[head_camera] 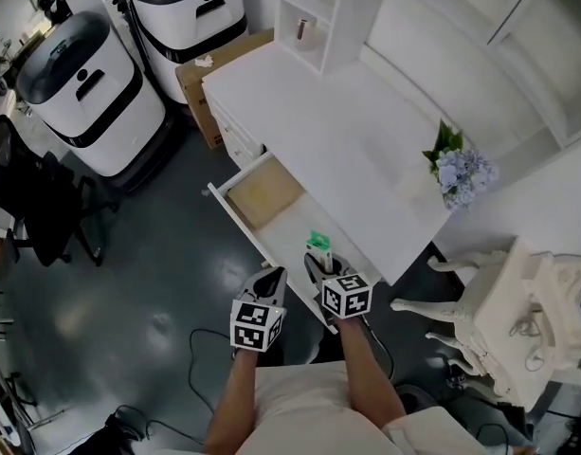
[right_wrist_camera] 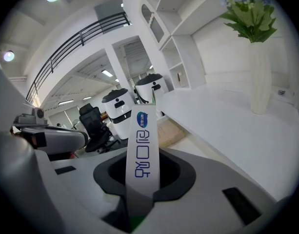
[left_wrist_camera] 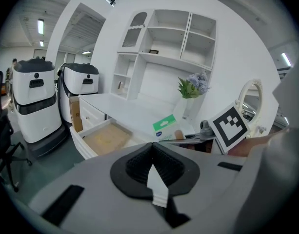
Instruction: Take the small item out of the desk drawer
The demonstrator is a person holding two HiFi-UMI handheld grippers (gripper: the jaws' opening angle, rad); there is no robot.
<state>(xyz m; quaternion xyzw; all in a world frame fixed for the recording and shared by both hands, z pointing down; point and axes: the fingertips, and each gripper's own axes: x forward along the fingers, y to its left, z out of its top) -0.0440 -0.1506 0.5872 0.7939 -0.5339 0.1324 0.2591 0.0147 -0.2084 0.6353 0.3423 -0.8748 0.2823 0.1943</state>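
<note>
R gripper (head_camera: 316, 265): jaws are being held narrow, pinched on small box (head_camera: 318, 243) at its lower end. Box is being held upright just above drawer (head_camera: 235, 212) front end, clear of rim.

L gripper (head_camera: 271, 277): jaws together, nothing btwn them, just outside drawer front.

Judged: lift-out nearly done. Box is thin and tall, so pinch is best being held firm and box raised straight, no twist.

Desk top (head_camera: 337, 140) edge is running along drawer's far side, so drift that way is to be avoided. Open floor lies on drawer's near side. Flower vase (head_camera: 456, 171) is well beyond drawer.
</note>
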